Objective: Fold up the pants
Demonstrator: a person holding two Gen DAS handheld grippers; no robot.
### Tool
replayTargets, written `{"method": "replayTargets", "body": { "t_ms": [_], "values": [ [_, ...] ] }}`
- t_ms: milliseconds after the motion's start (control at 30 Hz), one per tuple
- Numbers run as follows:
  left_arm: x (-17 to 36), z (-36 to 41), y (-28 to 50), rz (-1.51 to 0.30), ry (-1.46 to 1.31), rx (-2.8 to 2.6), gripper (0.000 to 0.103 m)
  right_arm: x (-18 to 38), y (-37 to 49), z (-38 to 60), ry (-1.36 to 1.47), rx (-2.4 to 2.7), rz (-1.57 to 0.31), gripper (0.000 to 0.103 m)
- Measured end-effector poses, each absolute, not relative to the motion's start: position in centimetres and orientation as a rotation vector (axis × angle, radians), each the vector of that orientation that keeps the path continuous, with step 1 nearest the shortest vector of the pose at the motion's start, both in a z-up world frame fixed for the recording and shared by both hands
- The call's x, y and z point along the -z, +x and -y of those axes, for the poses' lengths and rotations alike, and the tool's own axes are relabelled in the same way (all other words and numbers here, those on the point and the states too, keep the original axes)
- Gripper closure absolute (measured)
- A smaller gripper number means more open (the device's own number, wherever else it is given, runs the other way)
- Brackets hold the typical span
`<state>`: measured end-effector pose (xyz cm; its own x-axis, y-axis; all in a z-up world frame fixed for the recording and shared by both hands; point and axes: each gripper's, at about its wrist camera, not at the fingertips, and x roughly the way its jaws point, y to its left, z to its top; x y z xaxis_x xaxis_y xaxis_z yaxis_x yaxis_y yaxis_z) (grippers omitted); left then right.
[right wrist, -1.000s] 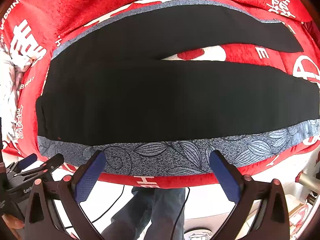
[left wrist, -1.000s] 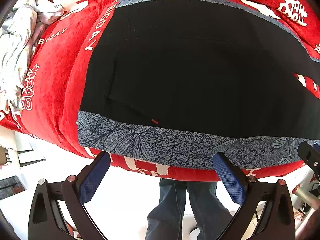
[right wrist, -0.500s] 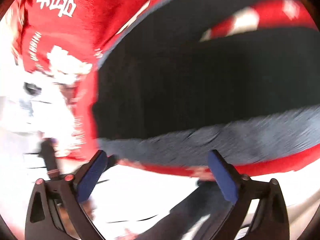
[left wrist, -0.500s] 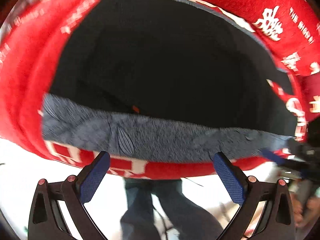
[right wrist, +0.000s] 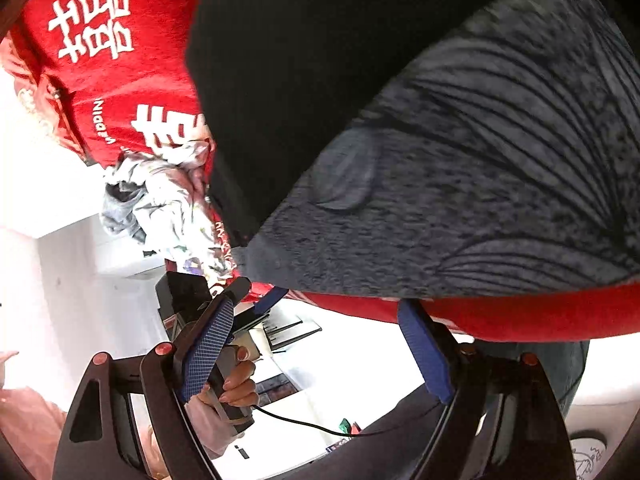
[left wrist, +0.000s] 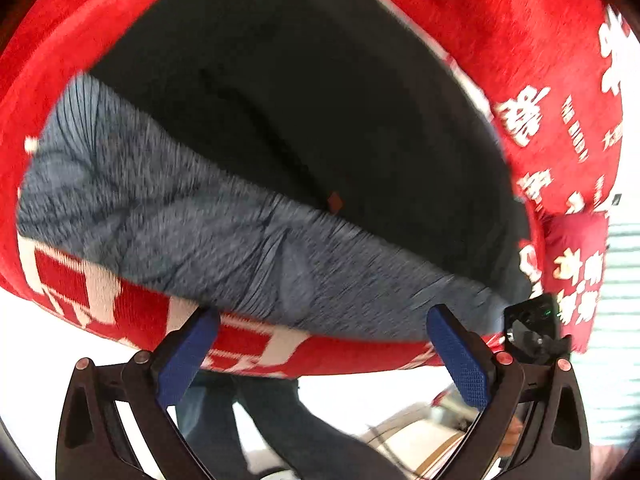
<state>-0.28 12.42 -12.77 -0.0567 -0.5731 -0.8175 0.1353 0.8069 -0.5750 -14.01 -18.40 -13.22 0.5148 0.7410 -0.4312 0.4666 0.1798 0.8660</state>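
Black pants (left wrist: 320,112) lie spread flat on a grey leaf-patterned cloth (left wrist: 192,224) over a red blanket (left wrist: 540,60). A small orange tag (left wrist: 335,202) shows at their near edge. My left gripper (left wrist: 320,352) is open and empty, just off the bed's front edge below the pants. My right gripper (right wrist: 316,344) is open and empty, close to the pants' waist end (right wrist: 280,80) and the grey cloth (right wrist: 480,184). The left gripper (right wrist: 208,304), held by a hand, shows in the right wrist view.
A crumpled white floral cloth (right wrist: 168,196) lies on the red blanket (right wrist: 120,88) beside the pants' end. The person's jeans-clad legs (left wrist: 280,432) stand at the bed's front edge. A red cushion (left wrist: 576,272) sits at the right. White floor lies below.
Both grippers have swung sideways along the bed's front edge; the views are tilted and closer to the cloth. The right gripper now faces the pants' end beside the left gripper. Both stay open.
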Motion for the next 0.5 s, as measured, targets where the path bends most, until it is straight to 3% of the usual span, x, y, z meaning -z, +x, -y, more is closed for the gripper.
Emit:
{"method": "replayTargets", "body": {
  "t_ms": [333, 500],
  "values": [
    [11.9, -11.9, 1.6, -1.47, -0.389, 0.585, 0.0, 14.2, -12.3, 19.0, 1.587, -0.287, -1.017, 0.015],
    [9.4, -11.8, 2.2, -1.391, -0.557, 0.608, 0.0, 10.2, -10.7, 20.2, 1.62, -0.363, -0.818, 0.015]
  ]
}}
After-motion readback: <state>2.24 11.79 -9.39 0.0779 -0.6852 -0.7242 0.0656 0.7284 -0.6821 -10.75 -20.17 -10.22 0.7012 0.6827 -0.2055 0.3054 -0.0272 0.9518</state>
